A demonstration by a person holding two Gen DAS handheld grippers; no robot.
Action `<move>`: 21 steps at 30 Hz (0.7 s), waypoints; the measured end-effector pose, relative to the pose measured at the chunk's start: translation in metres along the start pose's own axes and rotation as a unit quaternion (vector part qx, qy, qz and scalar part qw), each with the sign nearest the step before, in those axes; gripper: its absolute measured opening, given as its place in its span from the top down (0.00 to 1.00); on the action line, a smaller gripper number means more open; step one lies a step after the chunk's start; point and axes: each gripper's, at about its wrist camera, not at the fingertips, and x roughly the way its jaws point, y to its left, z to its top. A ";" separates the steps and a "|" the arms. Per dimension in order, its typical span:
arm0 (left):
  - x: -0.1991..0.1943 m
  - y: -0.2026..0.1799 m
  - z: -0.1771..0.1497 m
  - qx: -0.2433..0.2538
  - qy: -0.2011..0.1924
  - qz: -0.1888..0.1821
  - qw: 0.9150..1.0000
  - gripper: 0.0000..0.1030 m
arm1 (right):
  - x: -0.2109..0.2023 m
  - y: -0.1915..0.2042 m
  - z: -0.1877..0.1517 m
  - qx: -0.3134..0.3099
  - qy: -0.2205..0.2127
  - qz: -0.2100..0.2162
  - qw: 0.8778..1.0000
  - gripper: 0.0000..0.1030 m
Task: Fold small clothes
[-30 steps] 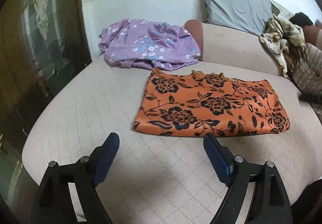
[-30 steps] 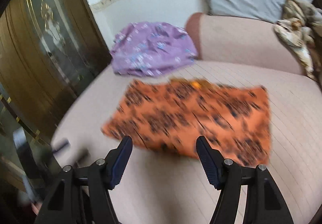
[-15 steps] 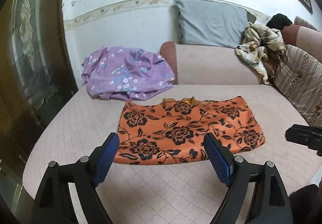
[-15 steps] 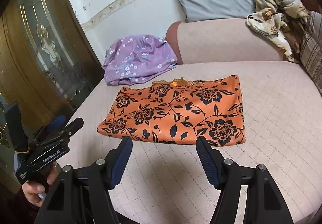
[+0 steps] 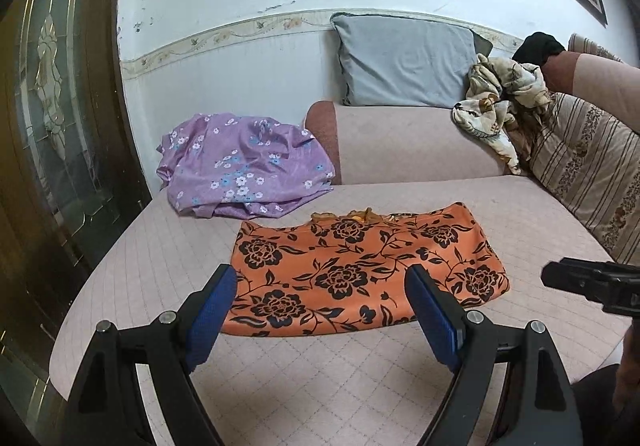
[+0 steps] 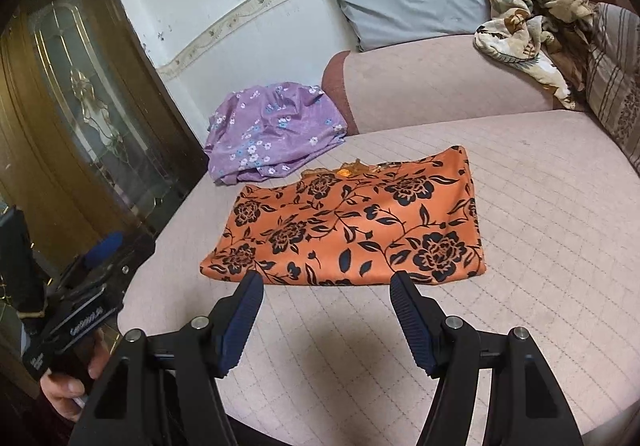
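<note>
An orange garment with black flowers (image 5: 360,270) lies folded flat on the pink quilted sofa seat (image 5: 280,386); it also shows in the right wrist view (image 6: 352,221). My left gripper (image 5: 320,310) is open and empty, held just in front of the garment's near edge. My right gripper (image 6: 326,318) is open and empty, also just short of the near edge. The right gripper's body shows at the right edge of the left wrist view (image 5: 592,286). The left gripper, held in a hand, shows at the left of the right wrist view (image 6: 88,286).
A crumpled purple floral garment (image 5: 240,165) lies at the seat's back left. A grey pillow (image 5: 404,61) stands on the sofa back. A beige patterned cloth (image 5: 500,105) and a striped cushion (image 5: 580,173) sit at the right. A wooden glass door (image 6: 80,125) stands left of the sofa.
Both grippers have pulled back and tilted up, so the garment sits farther ahead and more wall shows. Both stay open and empty. The garment has not moved.
</note>
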 end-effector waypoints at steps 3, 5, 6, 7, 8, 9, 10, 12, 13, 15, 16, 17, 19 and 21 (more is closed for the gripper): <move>-0.002 0.011 -0.007 -0.005 0.009 0.000 1.000 0.16 | 0.006 -0.001 -0.003 0.003 -0.002 0.006 1.000 0.32; 0.001 0.022 -0.011 -0.006 0.015 0.012 1.000 0.16 | 0.010 -0.004 -0.005 0.005 -0.007 0.004 1.000 0.32; 0.003 0.029 -0.012 -0.008 0.015 0.018 1.000 0.16 | 0.012 -0.008 -0.006 0.009 -0.007 0.007 1.000 0.32; 0.005 0.034 -0.014 -0.010 0.015 0.022 1.000 0.16 | 0.013 -0.012 -0.007 0.014 -0.008 0.009 1.000 0.32; 0.010 0.042 -0.015 -0.014 0.020 0.028 0.999 0.16 | 0.015 -0.017 -0.007 0.019 -0.010 0.004 1.000 0.32; 0.016 0.048 -0.017 -0.019 0.029 0.031 0.999 0.16 | 0.017 -0.021 -0.008 0.022 -0.011 -0.001 1.000 0.33; 0.020 0.053 -0.019 -0.024 0.033 0.032 0.999 0.16 | 0.019 -0.026 -0.008 0.026 -0.011 -0.005 1.000 0.33; 0.040 0.067 -0.025 -0.040 0.052 0.028 0.997 0.16 | 0.025 -0.038 -0.009 0.039 -0.012 -0.016 0.999 0.35; 0.050 0.071 -0.027 -0.046 0.065 0.026 0.997 0.16 | 0.028 -0.042 -0.009 0.045 -0.011 -0.019 0.999 0.36; 0.072 0.077 -0.029 -0.060 0.078 0.023 0.995 0.16 | 0.040 -0.058 -0.005 0.067 -0.002 -0.023 0.997 0.39; 0.080 0.079 -0.029 -0.063 0.080 0.024 0.995 0.16 | 0.045 -0.062 -0.003 0.072 -0.001 -0.026 0.997 0.40; 0.094 0.080 -0.027 -0.065 0.086 0.026 0.994 0.16 | 0.051 -0.067 -0.001 0.076 0.002 -0.029 0.997 0.42; 0.112 0.079 -0.021 -0.070 0.086 0.027 0.994 0.16 | 0.067 -0.075 0.006 0.089 0.012 -0.034 0.995 0.43; 0.127 0.075 -0.011 -0.071 0.068 0.025 0.995 0.16 | 0.086 -0.078 0.015 0.089 0.021 -0.039 0.995 0.44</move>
